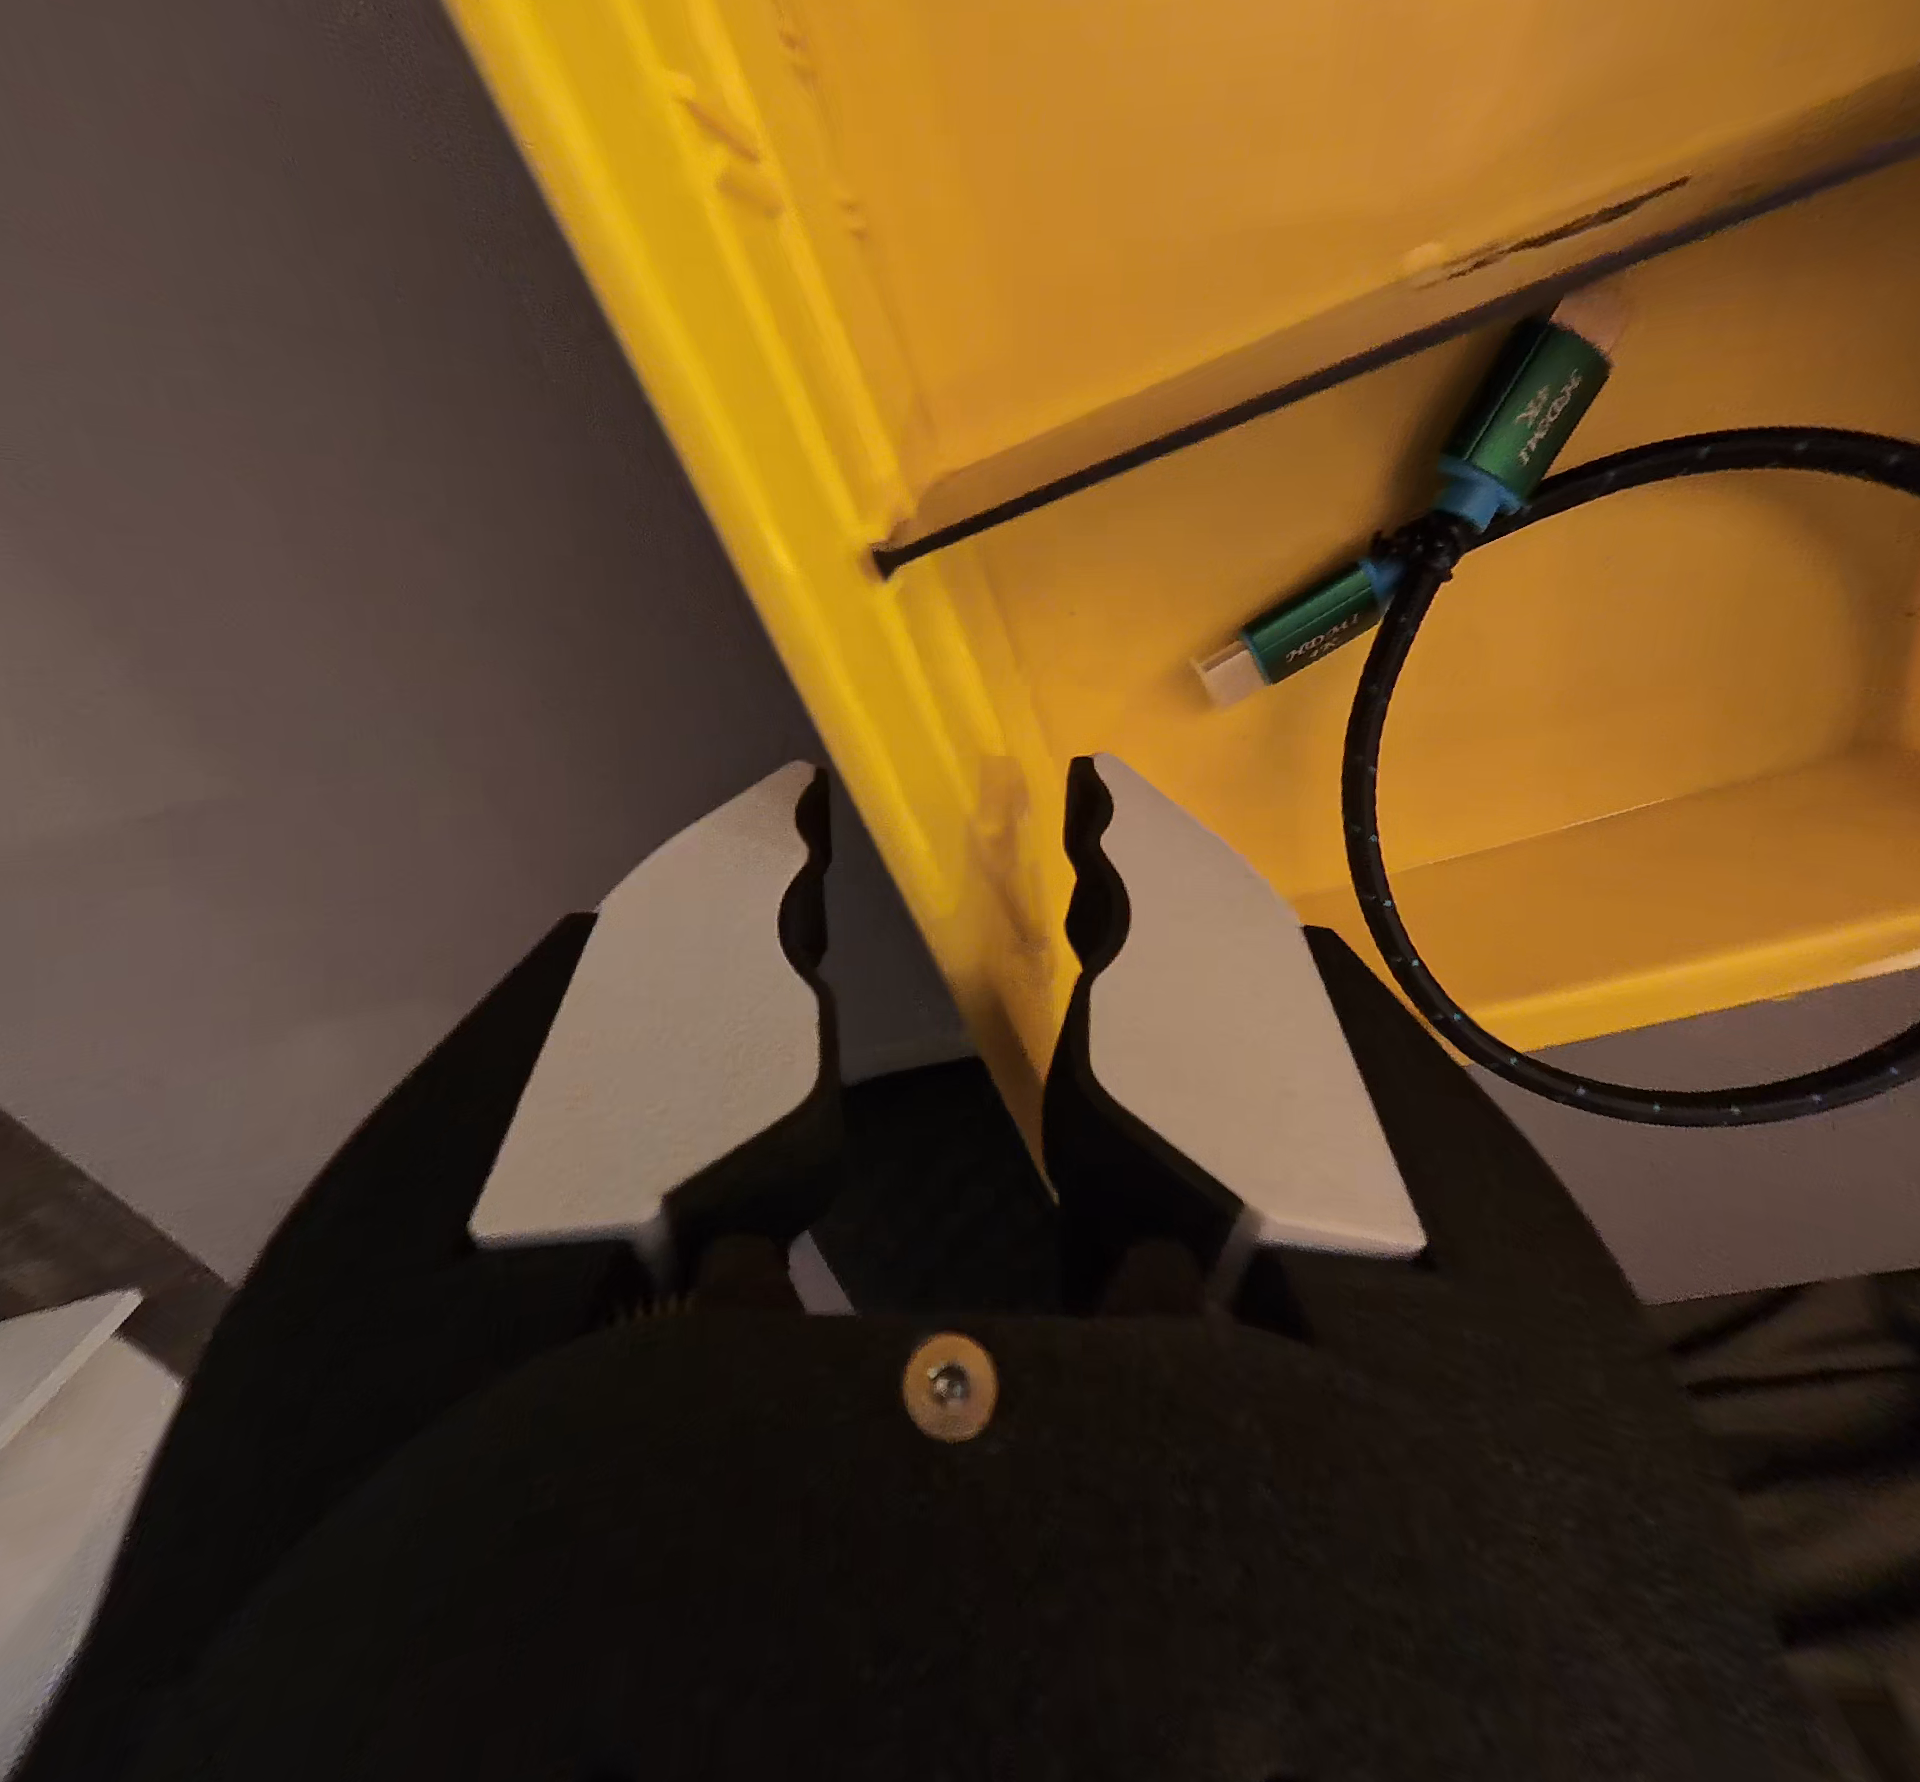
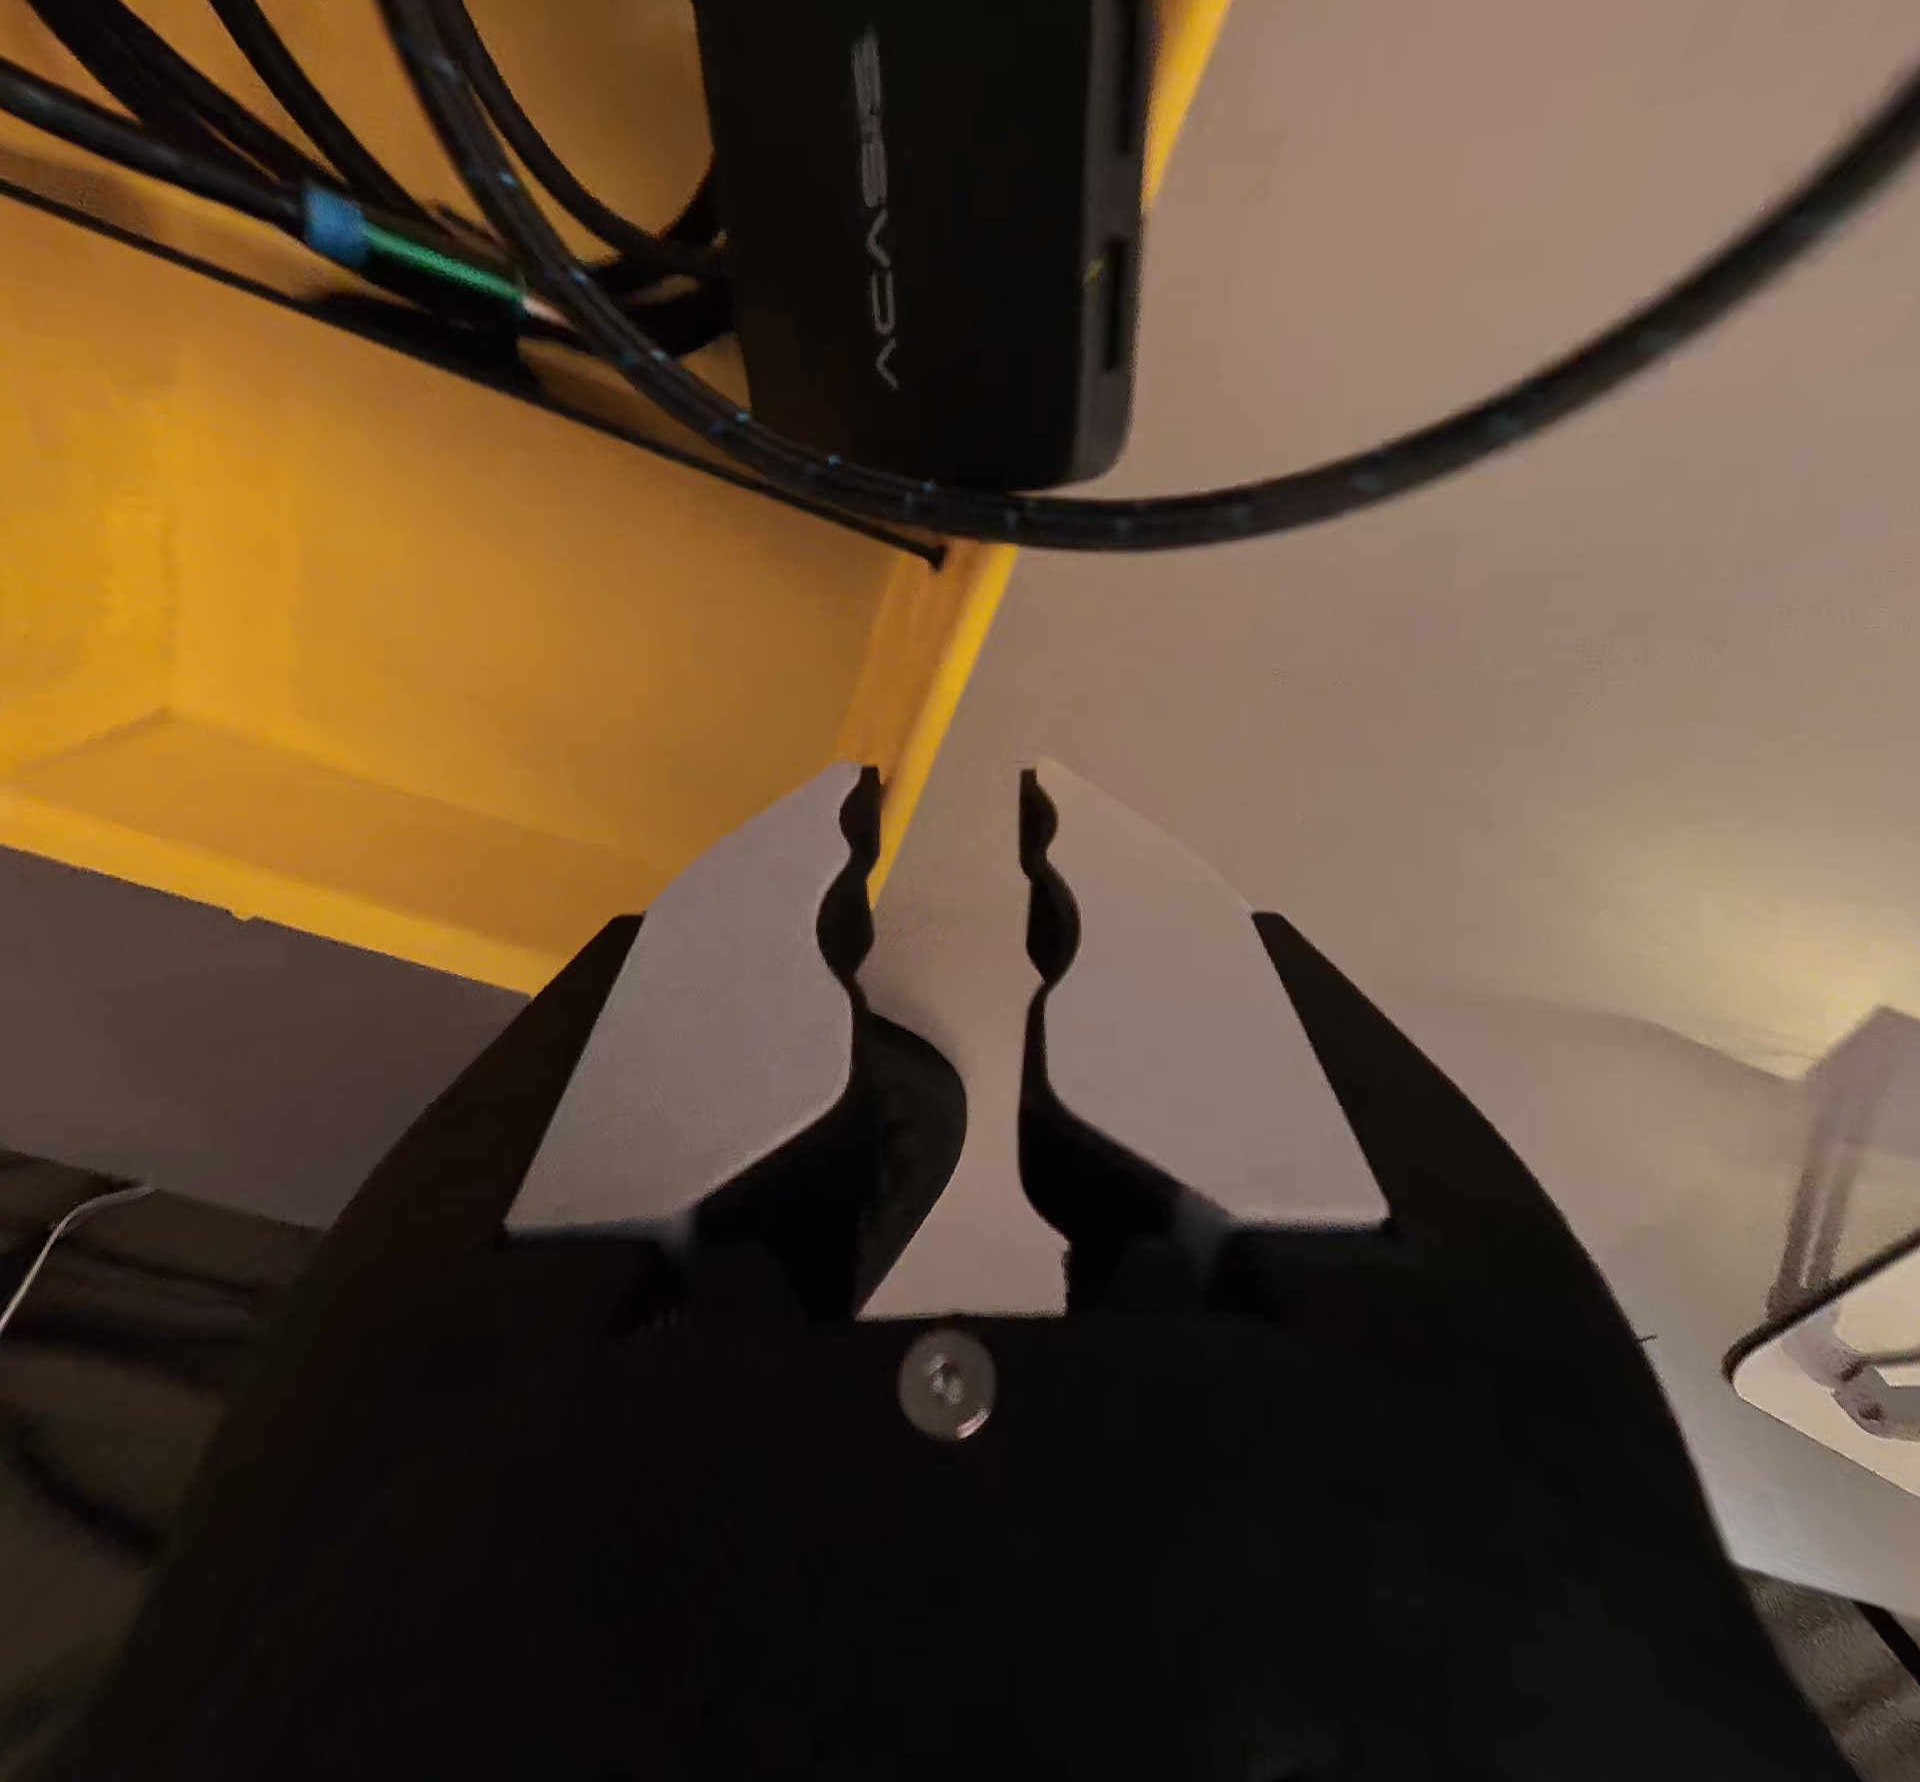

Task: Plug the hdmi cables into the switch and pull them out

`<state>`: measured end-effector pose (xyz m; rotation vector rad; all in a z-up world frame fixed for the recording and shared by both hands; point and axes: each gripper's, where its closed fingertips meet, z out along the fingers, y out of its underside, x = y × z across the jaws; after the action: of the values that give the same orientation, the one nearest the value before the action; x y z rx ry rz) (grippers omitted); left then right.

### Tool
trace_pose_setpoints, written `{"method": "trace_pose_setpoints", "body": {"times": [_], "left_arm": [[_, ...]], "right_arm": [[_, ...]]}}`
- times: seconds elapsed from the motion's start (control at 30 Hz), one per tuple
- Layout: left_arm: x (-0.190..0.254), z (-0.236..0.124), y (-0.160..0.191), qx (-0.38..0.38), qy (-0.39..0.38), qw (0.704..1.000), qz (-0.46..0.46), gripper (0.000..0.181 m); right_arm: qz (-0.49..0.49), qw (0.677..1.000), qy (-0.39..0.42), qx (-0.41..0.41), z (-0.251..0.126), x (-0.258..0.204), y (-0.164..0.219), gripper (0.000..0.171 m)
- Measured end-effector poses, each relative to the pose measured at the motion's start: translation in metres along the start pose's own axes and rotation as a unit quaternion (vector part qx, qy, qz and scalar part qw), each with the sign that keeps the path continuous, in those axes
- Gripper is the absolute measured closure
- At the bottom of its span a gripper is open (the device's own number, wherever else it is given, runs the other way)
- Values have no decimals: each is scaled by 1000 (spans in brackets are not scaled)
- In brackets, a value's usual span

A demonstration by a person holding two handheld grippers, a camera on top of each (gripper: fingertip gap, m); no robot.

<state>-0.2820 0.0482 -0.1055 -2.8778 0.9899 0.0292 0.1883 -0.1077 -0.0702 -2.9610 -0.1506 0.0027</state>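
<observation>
In the left wrist view, two green HDMI plugs, one (image 1: 1522, 413) by the divider and one (image 1: 1314, 626) lower, lie unplugged in a yellow tray (image 1: 644, 122). Their black braided cable (image 1: 1371, 849) loops over the tray's front wall. My left gripper (image 1: 948, 776) is open and holds nothing, with the tray's side rim running between its fingers. In the right wrist view, the black switch (image 2: 935, 174) lies in the tray (image 2: 416, 589), with empty ports (image 2: 1114, 309) on its side. A green plug (image 2: 436, 262) lies among cables left of it. My right gripper (image 2: 951, 782) is slightly open and empty, at the tray's corner.
A thin divider (image 1: 1247, 428) splits the tray into compartments. One braided cable (image 2: 1455, 475) arcs out of the tray over the pale table (image 2: 1455, 797). A white stand (image 2: 1818, 1369) sits at the right. A white object (image 1: 52, 1400) is at the lower left. My right fingertips sit around 50 cm from my left ones. The left gripper is farther from the black switch (image 2: 935, 174), some 45 cm, than the right, some 9 cm.
</observation>
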Motion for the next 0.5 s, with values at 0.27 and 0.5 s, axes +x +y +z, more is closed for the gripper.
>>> {"method": "trace_pose_setpoints", "body": {"times": [0.27,0.5], "left_arm": [[-17,-48,-24,166,41,985,-27,136],[-21,-87,-34,286,83,954,-27,136]], "right_arm": [[-159,904,52,394,-117,-102,-88,146],[-254,817,-151,495,-96,-270,-120,117]]}}
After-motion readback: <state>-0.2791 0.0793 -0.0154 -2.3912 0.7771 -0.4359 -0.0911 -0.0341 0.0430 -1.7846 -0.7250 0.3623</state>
